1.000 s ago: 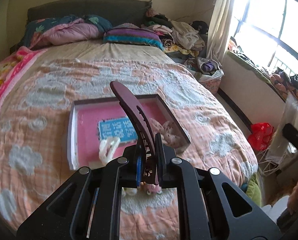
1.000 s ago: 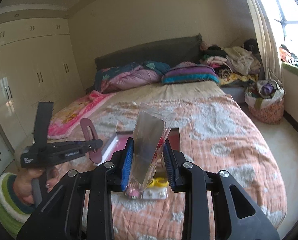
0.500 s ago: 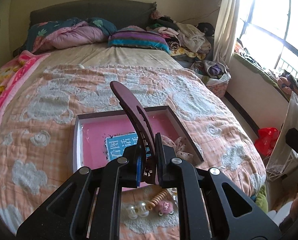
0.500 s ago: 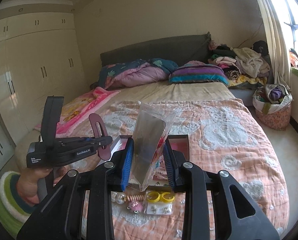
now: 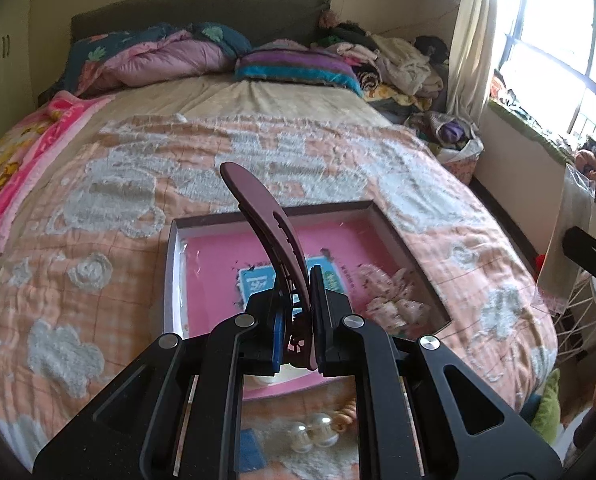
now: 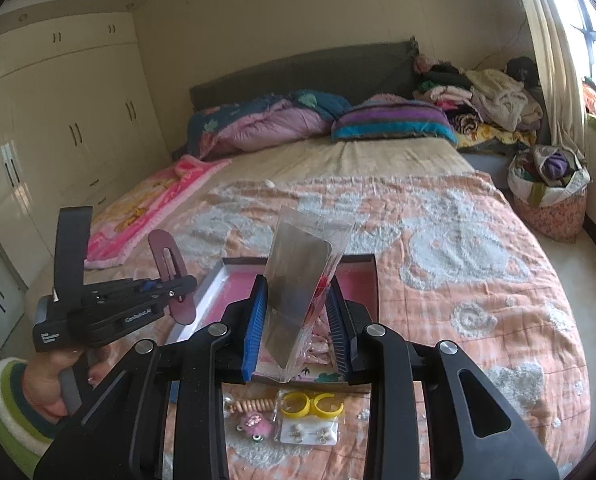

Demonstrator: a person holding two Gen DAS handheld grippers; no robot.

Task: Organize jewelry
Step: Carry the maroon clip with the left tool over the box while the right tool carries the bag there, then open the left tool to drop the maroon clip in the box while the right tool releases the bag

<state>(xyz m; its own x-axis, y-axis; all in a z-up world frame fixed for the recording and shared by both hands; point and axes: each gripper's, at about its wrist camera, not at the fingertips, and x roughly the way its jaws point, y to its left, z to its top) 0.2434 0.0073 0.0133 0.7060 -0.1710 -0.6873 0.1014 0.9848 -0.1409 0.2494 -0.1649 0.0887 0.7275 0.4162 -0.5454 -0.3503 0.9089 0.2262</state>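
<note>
- Reading "GenRobot.AI" in white on the side of the left gripper (image 6: 180,289), seen from the right wrist; smaller white print on its rear block staying too small to read.
- Showing a blue label (image 5: 258,282) with white characters on the pink floor of the box (image 5: 202,264), half hidden behind the clip and not legible.
- Clamping the left jaws together on a maroon hair clip (image 5: 270,236), its curved end rising above the box.
- Pinching a clear plastic bag (image 6: 302,276) upright between the right gripper (image 6: 298,336) jaws, blocking much of the box behind it.
- Lying on the bed (image 6: 458,248) just in front of the box: two yellow rings (image 6: 312,405), one beaded spiral (image 6: 254,405), one pink charm (image 6: 252,424), one card of earrings (image 6: 310,434).
- Showing two clear beads (image 5: 312,434) from the left wrist, between the gripper's arms.
- Gripping the left handle with a hand (image 6: 54,376) in a green striped sleeve.
</note>
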